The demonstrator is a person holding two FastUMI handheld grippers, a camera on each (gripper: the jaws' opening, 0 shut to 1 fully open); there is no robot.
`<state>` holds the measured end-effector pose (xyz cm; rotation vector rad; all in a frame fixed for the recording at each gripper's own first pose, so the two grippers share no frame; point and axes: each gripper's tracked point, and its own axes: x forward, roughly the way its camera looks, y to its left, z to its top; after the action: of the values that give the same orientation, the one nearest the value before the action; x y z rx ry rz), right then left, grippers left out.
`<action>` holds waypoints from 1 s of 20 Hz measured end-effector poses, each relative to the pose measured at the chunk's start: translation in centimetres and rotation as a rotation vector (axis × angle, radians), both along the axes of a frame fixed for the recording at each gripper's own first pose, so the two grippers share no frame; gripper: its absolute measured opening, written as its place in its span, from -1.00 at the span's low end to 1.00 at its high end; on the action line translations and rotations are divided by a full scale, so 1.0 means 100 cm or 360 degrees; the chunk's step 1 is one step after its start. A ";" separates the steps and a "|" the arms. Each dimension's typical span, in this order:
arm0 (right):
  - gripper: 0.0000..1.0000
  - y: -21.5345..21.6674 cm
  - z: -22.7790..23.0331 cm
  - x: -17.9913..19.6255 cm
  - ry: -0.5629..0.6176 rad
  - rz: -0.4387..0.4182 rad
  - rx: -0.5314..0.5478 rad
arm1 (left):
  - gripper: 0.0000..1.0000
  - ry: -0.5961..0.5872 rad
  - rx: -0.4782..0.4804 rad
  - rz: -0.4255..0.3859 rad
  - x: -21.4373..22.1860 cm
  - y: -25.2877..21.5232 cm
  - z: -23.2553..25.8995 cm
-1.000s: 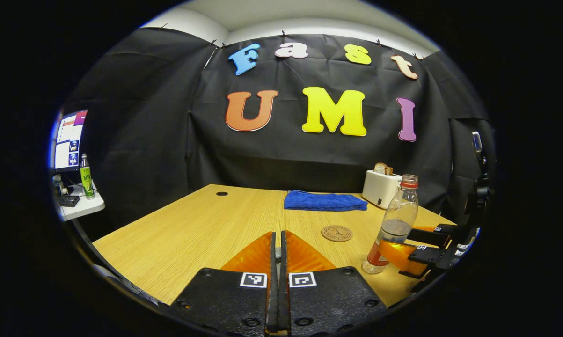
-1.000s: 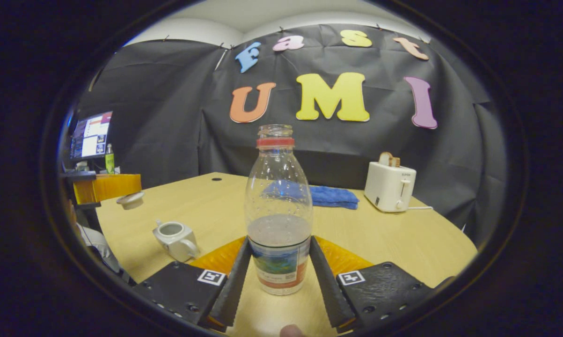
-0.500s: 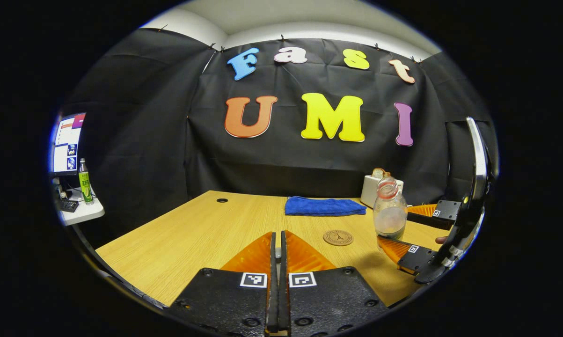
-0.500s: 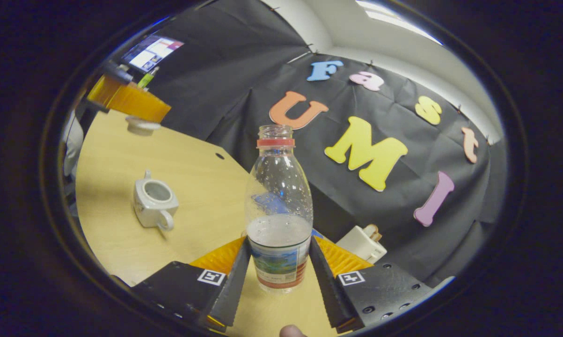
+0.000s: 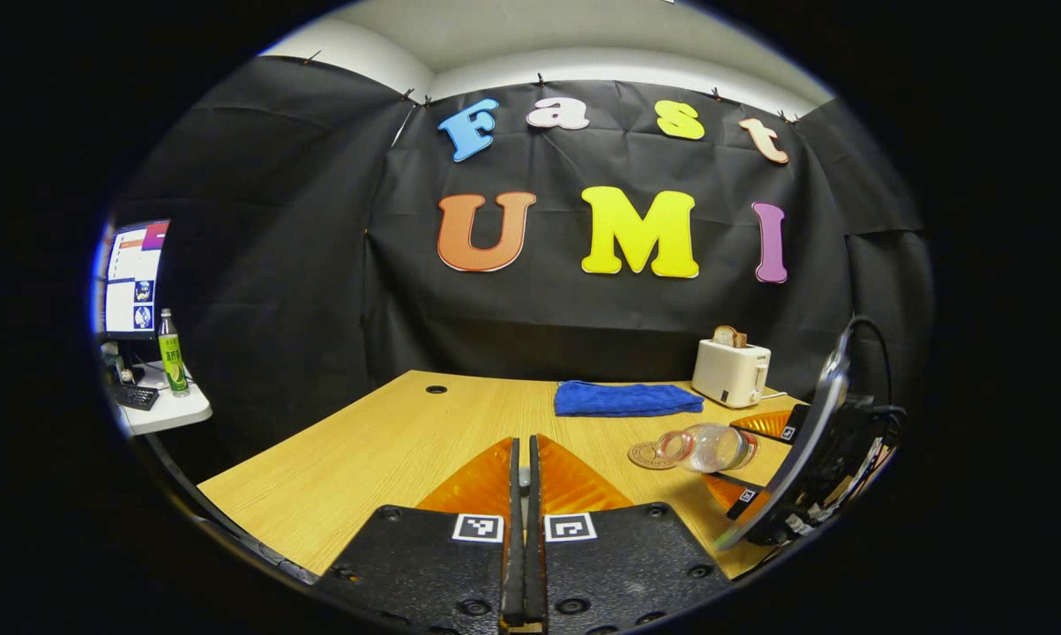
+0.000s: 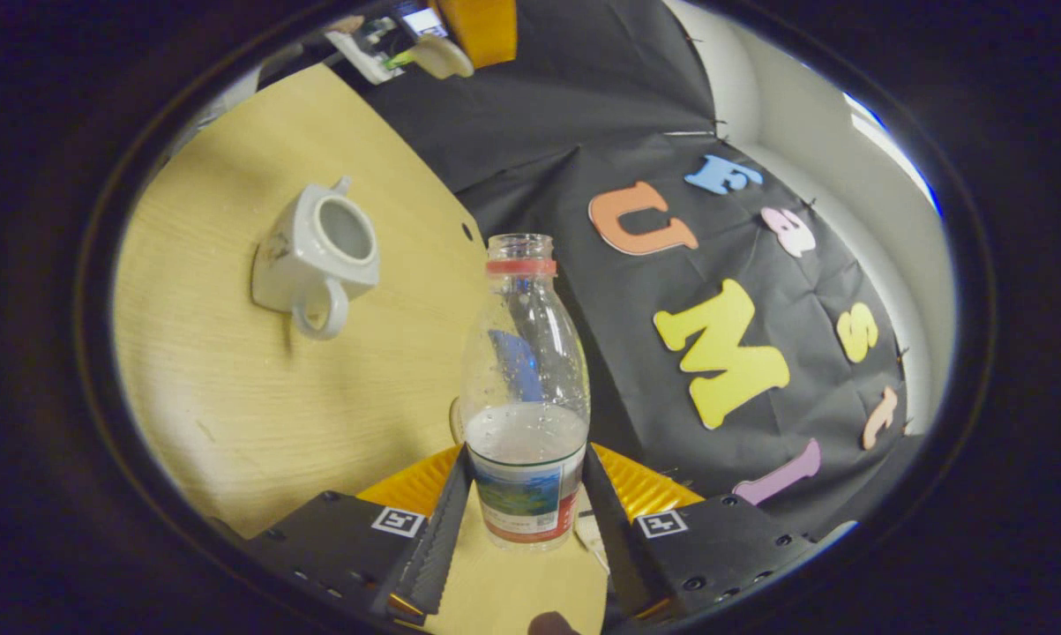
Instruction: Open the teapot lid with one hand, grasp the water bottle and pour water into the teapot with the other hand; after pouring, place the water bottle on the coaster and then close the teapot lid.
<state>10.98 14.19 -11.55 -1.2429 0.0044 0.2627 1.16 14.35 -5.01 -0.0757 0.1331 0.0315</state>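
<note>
My right gripper point(image 6: 526, 459) is shut on a clear, uncapped water bottle point(image 6: 523, 397) with a red neck ring and some water inside. In the left gripper view the bottle point(image 5: 706, 448) lies tipped nearly level above the table, mouth to the left, over the round coaster point(image 5: 646, 456), between the right gripper's point(image 5: 742, 454) fingers. The white teapot point(image 6: 318, 251) stands open on the table, apart from the bottle's mouth. My left gripper point(image 5: 523, 445) is shut; in the right gripper view the teapot lid point(image 6: 442, 55) hangs at its fingers.
At the far side of the wooden table point(image 5: 362, 441) lies a folded blue cloth point(image 5: 627, 399), with a white toaster point(image 5: 731, 372) holding bread to its right. A side shelf at the left carries a monitor point(image 5: 133, 278) and a green bottle point(image 5: 173, 353).
The right gripper has lifted the bottle off the table and rolled it from upright to nearly level, mouth toward the teapot side. The left gripper has hardly moved.
</note>
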 end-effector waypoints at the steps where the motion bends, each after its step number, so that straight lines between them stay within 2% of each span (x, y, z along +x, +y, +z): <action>1: 0.45 0.003 0.000 0.004 -0.0027 0.0020 -0.0076 | -0.94 -0.0006 0.0005 -0.0001 -0.001 0.001 0.000; 10: 0.46 0.026 0.008 0.006 -0.0200 0.0197 -0.0495 | -0.94 -0.0001 0.0005 -0.0005 -0.002 0.008 0.000; 20: 0.45 0.038 0.022 0.010 -0.0329 0.0292 -0.0749 | -0.94 0.0001 0.0003 0.0003 -0.004 0.014 0.001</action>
<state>11.97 18.01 -9.37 -1.7383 -0.2388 0.3013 0.72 15.80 -4.92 -0.0739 0.1337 0.0338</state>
